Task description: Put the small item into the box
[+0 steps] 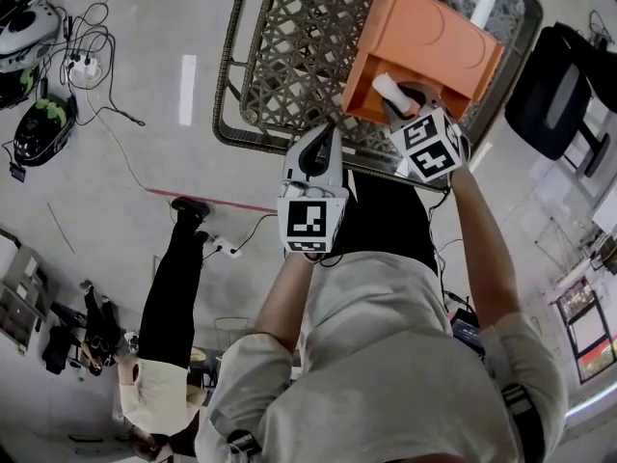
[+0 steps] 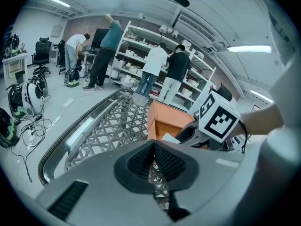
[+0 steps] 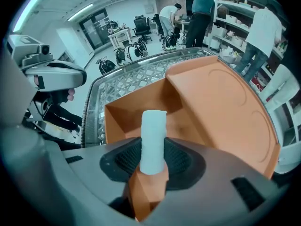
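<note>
Right gripper [image 3: 153,163] is clamped on the white cylinder [image 3: 153,135] and pointed steeply down, with the open orange box [image 3: 221,107] right under its jaws. The cylinder sits at the box mouth, not released. Left gripper [image 2: 153,159] is closed on nothing, off to the side over the lattice table [image 2: 108,121]. Remaining, as I read it: lower a bit, let go.

At the orange box's [image 1: 424,41] open near side, the white roll's [image 1: 388,86] near end was hidden by the right gripper [image 1: 403,102], and beyond the box the lattice table [image 1: 289,56] was cut off at the picture's top edge.
</note>
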